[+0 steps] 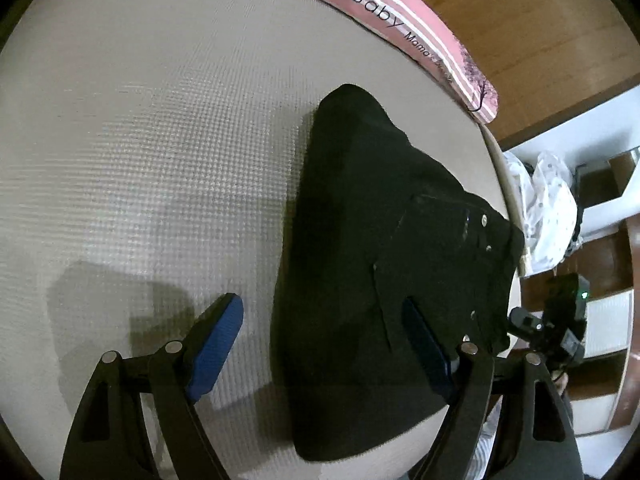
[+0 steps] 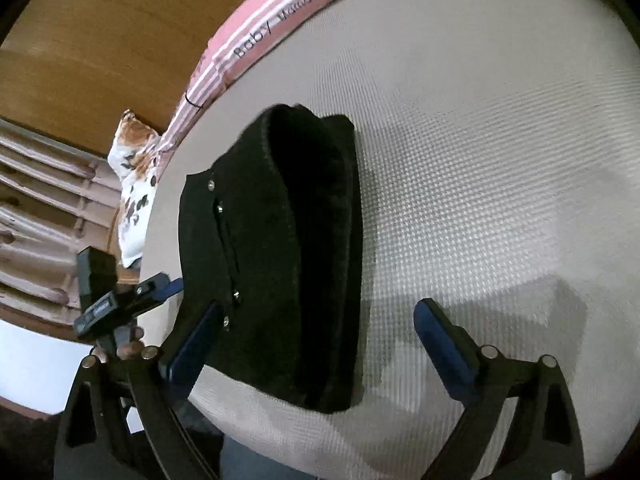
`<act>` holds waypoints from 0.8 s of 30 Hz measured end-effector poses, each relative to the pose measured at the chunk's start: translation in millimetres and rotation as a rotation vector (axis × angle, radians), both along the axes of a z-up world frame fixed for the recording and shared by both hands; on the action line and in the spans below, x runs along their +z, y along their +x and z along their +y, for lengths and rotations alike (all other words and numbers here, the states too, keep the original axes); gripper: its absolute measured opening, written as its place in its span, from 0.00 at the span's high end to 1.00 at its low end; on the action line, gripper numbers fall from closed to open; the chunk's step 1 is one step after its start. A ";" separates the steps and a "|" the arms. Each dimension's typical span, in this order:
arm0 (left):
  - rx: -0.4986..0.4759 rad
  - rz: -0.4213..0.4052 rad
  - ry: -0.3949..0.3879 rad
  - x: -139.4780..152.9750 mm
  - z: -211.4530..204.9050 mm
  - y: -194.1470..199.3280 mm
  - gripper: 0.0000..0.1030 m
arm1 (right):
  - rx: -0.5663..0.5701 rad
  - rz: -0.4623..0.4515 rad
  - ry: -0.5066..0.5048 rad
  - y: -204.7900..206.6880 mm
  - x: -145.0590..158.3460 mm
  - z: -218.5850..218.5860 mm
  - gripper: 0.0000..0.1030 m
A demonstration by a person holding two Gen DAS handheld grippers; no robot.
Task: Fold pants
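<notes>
The black pants point(image 1: 368, 264) lie folded in a compact bundle on the beige textured mattress point(image 1: 160, 152), with metal rivets showing on the top layer. My left gripper point(image 1: 324, 340) is open above the bundle's near left part, one blue pad over the mattress and one over the fabric. In the right wrist view the pants point(image 2: 280, 256) lie near the mattress's point(image 2: 500, 160) left edge. My right gripper point(image 2: 320, 344) is open and hovers over the bundle's near end. Neither gripper holds anything.
A pink striped cloth with "Baby" lettering point(image 1: 404, 28) lies along the mattress's far edge. A wooden floor point(image 1: 540, 40) lies beyond. A patterned white cloth point(image 2: 132, 196) sits off the bed's side. The other gripper point(image 1: 560, 320) shows at the right.
</notes>
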State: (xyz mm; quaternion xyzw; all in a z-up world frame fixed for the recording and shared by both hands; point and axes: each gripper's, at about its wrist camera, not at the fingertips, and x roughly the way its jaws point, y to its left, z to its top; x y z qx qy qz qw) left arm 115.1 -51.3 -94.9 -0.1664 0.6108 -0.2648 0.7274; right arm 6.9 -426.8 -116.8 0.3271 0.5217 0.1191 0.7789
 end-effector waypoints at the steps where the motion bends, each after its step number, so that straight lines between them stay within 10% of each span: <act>1: -0.012 -0.006 0.001 0.5 -2.3 1.7 0.22 | 0.009 0.002 0.010 3.4 -4.2 -0.3 0.09; 14: -0.068 0.022 -0.131 -10.0 -22.9 30.9 0.23 | 0.113 -0.102 0.160 41.5 -14.8 9.2 0.22; 19: -0.055 -0.014 -0.081 -10.6 -23.4 28.6 0.57 | 0.068 -0.091 0.150 45.3 -21.0 10.3 0.57; 24: -0.054 -0.063 -0.063 2.6 -24.5 23.8 0.80 | -0.006 -0.093 0.115 37.4 -8.6 21.1 0.67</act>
